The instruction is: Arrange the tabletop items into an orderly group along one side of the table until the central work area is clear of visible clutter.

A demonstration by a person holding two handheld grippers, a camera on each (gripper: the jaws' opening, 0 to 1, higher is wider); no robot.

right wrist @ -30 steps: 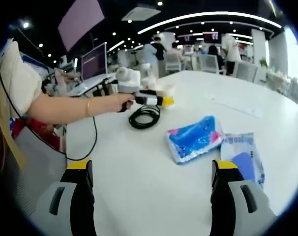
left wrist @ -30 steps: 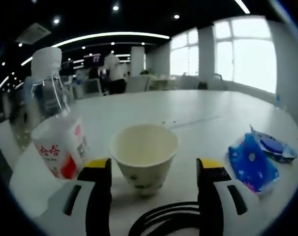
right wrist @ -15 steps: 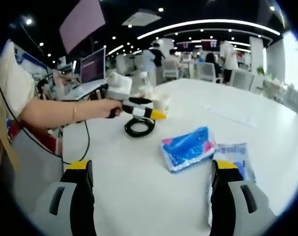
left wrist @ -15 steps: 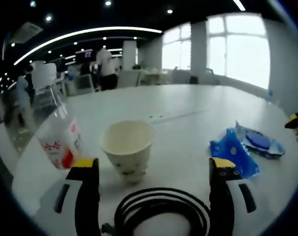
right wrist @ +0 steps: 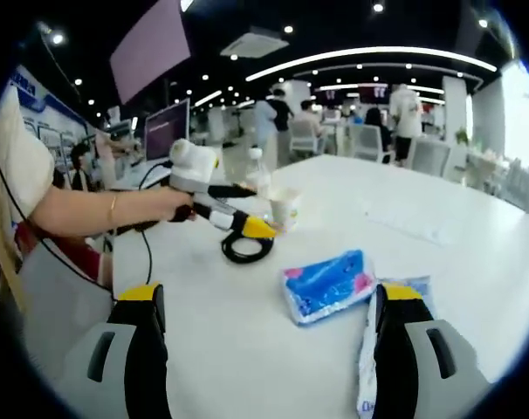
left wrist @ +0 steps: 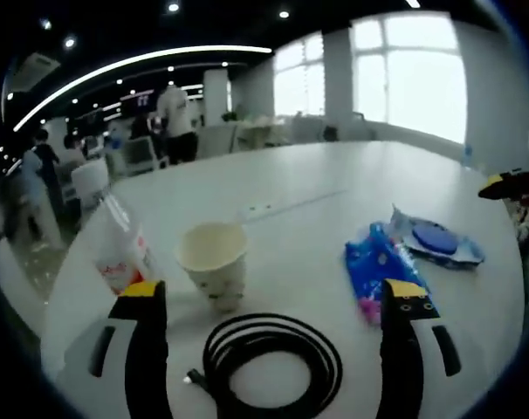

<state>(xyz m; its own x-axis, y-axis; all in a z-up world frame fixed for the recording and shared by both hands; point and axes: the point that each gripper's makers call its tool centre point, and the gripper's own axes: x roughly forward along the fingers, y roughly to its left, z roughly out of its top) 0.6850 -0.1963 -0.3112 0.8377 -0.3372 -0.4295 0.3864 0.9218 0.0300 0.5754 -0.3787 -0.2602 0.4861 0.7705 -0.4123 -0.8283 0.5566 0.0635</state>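
In the left gripper view, the left gripper is seen with its yellow-tipped jaws spread wide and pinching nothing; between the jaws, at 6 o'clock, a coiled black cable lies flat on the white table; just beyond the coil, at 9 o'clock from the view's centre, a paper cup stands upright; at 9 o'clock of the cup a clear water bottle with a white cap and a red-and-white label is seen leaning, near the cup but apart from it; at 3 o'clock of the cup a blue tissue pack lies flat, and just beyond it, at 2 o'clock, a wet-wipes pack with a blue lid is seen, touching or nearly touching the tissue pack.

In the right gripper view, the right gripper is likewise held with jaws spread and nothing between them; the tissue pack lies ahead at 12 o'clock, and the wet-wipes pack is partly hidden beside the jaw at 3 o'clock; the left gripper is held in a hand at 10 o'clock, poised over the cable; the cup and bottle stand just behind it.
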